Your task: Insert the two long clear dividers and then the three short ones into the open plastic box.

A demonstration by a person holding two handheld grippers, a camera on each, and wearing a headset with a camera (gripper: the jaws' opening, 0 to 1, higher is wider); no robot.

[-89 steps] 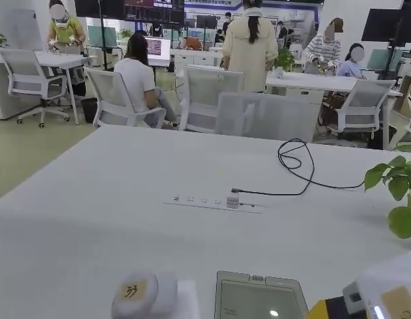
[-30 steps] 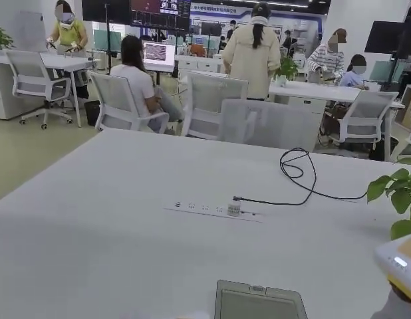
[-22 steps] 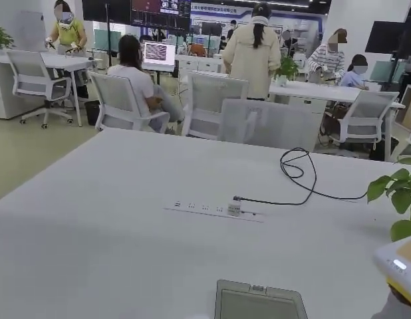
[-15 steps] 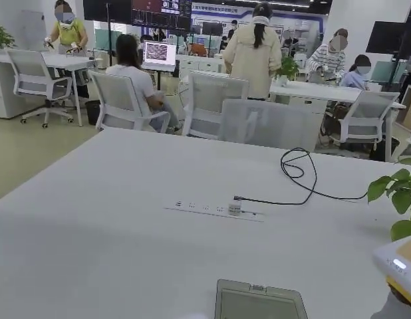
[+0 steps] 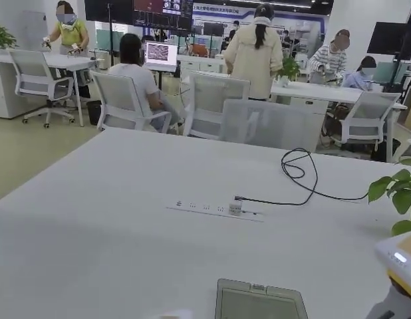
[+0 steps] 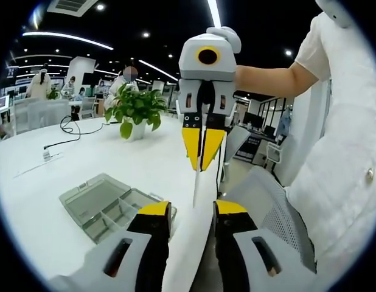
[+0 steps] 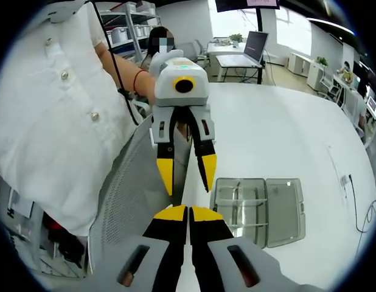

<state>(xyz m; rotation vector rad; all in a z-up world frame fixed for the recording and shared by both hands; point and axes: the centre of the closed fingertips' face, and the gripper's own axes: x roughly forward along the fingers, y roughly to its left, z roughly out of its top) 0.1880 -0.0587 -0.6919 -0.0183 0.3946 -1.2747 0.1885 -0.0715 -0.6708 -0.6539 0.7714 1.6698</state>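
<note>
Clear thin plastic divider (image 6: 195, 185) | right gripper (image 6: 198, 165) is pinching it | left gripper (image 6: 193, 210) is straddling it, jaws apart | advice: keeping it vertical while lowering into open clear plastic box (image 6: 109, 204)

Your head view is bright and evenly lit, and the white worktop (image 5: 126, 219) looks slightly washed out. In the left gripper view, ceiling strip lights (image 6: 212, 9) glare at 12 o'clock. Both fisheye views bend strongly at their edges.

Left claw (image 7: 186, 175) and right claw (image 6: 201, 165) withdrew from box (image 5: 259, 285).
</note>
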